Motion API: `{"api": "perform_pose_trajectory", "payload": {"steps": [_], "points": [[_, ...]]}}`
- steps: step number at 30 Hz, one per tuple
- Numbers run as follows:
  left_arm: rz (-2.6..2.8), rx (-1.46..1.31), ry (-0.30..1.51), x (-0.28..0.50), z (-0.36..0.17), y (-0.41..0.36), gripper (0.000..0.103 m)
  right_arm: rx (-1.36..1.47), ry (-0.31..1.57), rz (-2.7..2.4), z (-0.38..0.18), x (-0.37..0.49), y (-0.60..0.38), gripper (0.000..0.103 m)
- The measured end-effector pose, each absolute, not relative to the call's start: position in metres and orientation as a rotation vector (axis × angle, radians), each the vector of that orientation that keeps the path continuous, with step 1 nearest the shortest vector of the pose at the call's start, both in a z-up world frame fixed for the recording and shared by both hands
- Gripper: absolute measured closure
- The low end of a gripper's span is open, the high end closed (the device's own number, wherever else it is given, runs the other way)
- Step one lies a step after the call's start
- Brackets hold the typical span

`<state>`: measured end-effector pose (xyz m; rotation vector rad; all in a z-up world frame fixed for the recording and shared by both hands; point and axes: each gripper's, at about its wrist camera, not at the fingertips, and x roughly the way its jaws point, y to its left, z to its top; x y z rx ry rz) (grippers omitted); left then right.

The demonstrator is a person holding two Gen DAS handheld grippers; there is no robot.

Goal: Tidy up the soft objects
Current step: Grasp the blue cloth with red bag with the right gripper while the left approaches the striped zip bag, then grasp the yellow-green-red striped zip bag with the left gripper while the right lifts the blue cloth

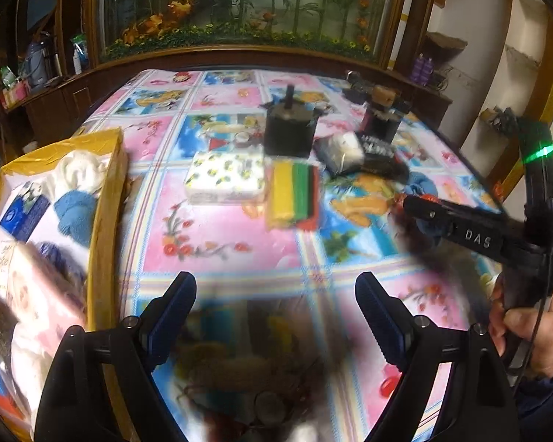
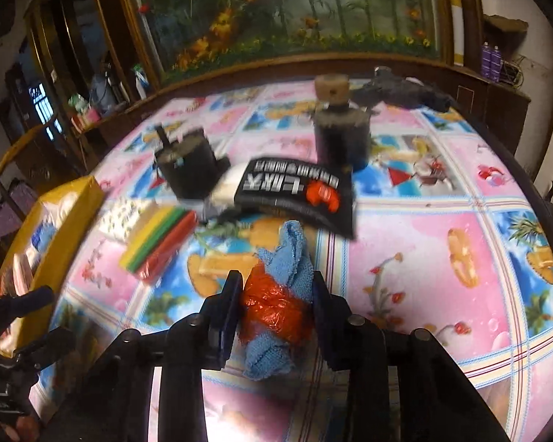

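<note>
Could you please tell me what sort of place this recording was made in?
Probably a lived-in room of a home: a table under a cartoon-print cloth, a large framed bamboo-and-flower picture on the wall, and wooden cabinets cluttered with household bottles.

A crumpled blue cloth (image 2: 289, 258) wrapped in red plastic lies on the table at six o'clock, pinched from both sides.

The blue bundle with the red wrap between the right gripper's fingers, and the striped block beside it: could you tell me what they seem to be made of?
Blue bundle: looks like terry or microfibre cloth, matte, with a nubby looped surface. Red wrap: probably thin plastic film, glossy and crinkled. Striped block: likely stacked sponges or foam in shiny clear wrap, though blur leaves this uncertain. The right gripper is shut on the bundle.
</note>
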<state>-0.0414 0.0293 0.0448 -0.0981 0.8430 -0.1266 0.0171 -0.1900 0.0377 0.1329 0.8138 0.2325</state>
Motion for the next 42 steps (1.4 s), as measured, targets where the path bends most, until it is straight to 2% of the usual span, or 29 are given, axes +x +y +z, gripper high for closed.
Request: {"api": "perform_pose_trajectory", "payload": {"steps": [4, 8, 18, 21, 23, 25, 32, 42], "points": [[-0.147, -0.081, 0.839, -0.014, 0.054, 0.02, 0.017, 0.196, 0.804, 0.247, 0.04, 0.017, -0.199, 0.064], [-0.168, -0.092, 0.897, 0.021, 0.047, 0.012, 0.032, 0.223, 0.792, 0.263, 0.043, 0.015, -0.201, 0.064], [-0.132, -0.014, 1.013, 0.084, 0.013, -0.009, 0.033, 0.235, 0.764, 0.28, 0.048, 0.011, -0.202, 0.064], [-0.105, 0.031, 0.988, 0.091, 0.008, -0.012, 0.033, 0.241, 0.764, 0.281, 0.048, 0.011, -0.203, 0.063], [-0.099, 0.029, 0.969, 0.086, 0.009, -0.011, 0.056, 0.247, 0.764, 0.282, 0.047, 0.011, -0.205, 0.063], [-0.115, 0.016, 0.967, 0.077, 0.011, -0.007, 0.062, 0.245, 0.762, 0.286, 0.048, 0.01, -0.204, 0.063], [-0.163, -0.004, 0.912, 0.018, 0.011, -0.002, 0.062, 0.168, 0.78, 0.309, 0.046, 0.007, -0.188, 0.062], [-0.171, -0.086, 0.873, 0.017, 0.01, 0.007, 0.061, 0.037, 0.874, 0.273, 0.025, 0.015, -0.169, 0.062]]}}
